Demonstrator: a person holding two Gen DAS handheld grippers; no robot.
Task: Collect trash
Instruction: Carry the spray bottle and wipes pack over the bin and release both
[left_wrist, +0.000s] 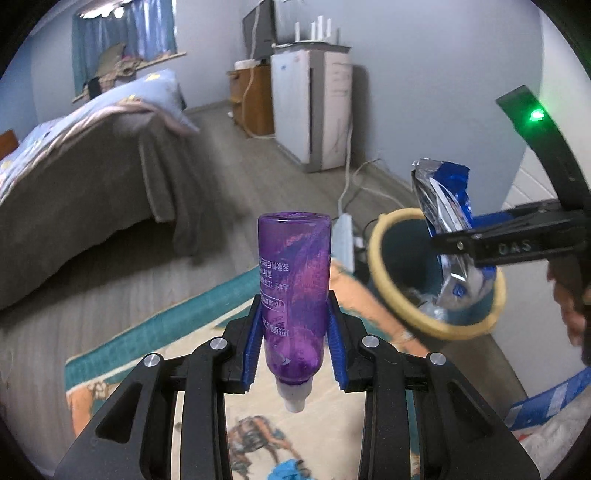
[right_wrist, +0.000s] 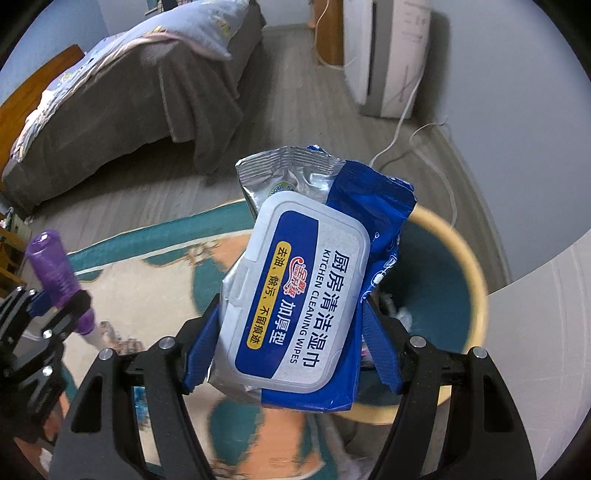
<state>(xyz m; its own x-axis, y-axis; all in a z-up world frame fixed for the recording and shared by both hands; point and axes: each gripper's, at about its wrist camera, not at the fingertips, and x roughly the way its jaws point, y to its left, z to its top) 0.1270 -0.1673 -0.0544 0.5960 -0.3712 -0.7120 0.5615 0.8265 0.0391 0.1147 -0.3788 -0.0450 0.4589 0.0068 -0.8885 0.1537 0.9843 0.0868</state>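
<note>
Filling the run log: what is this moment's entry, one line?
left gripper: shut on purple bottle | right gripper: shut on wipes pack | wipes pack over trash bin

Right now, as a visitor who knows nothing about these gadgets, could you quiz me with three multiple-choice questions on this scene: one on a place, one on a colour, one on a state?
1. Where is the wipes pack relative to the bin?
A. Above its opening
B. On the bed
C. Under the rug

2. What colour is the bottle in the left gripper?
A. Green
B. Purple
C. Orange

3. What state is the right gripper in?
A. Empty and wide open
B. Lying on the floor
C. Shut on the wipes pack

Answers: 1 A, the pack hangs over the yellow rim; 2 B, its body is translucent purple; 3 C, both blue pads press the pack's sides.
</note>
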